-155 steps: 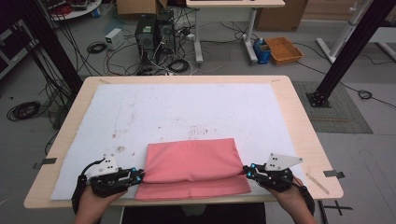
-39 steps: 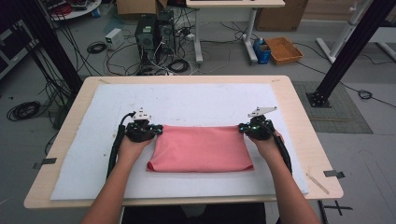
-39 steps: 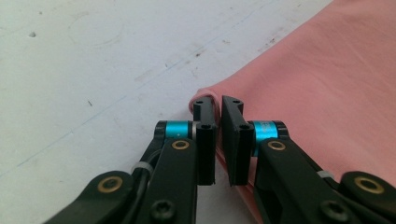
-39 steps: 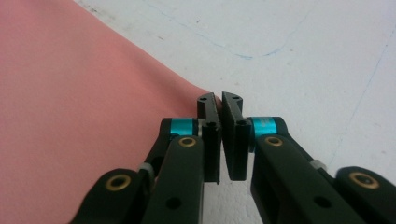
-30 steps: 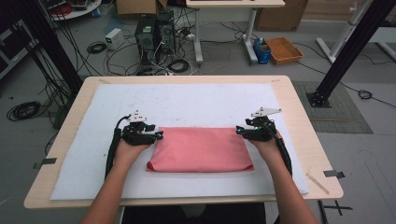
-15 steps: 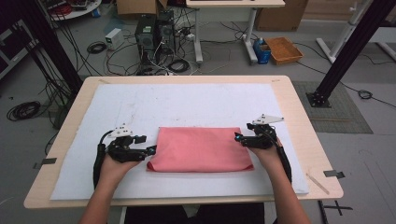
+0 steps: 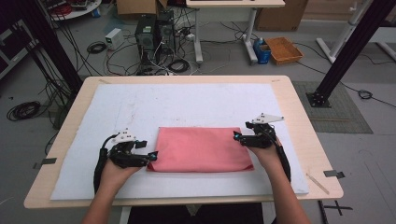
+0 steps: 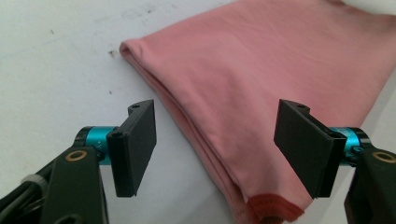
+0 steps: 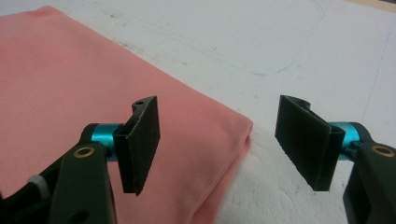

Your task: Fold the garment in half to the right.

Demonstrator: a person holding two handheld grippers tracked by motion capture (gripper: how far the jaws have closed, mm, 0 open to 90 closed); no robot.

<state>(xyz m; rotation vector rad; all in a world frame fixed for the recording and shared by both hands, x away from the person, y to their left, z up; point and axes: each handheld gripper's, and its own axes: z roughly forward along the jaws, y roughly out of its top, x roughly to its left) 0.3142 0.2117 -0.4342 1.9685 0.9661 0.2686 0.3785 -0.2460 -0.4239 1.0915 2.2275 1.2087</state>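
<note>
While your hands rest at either end of it, the folded pink cloth rectangle [image 7: 201,149] lies flat on the white foam sheet [image 7: 187,102] that covers the pale wooden table [image 7: 299,116], nearer your edge than the far one. Beyond the table, an orange plastic crate [image 7: 283,49] sits on the floor; what it holds cannot be made out. Your left gripper [image 7: 150,155] has just been opening its jaws; they stand wide apart at the cloth's left near corner, straddling the folded edge without pressing it. Your right gripper [image 7: 237,136] has also just been opening; its jaws are spread at the cloth's right far corner, pads [image 9: 140,140] clear of the fabric.
</note>
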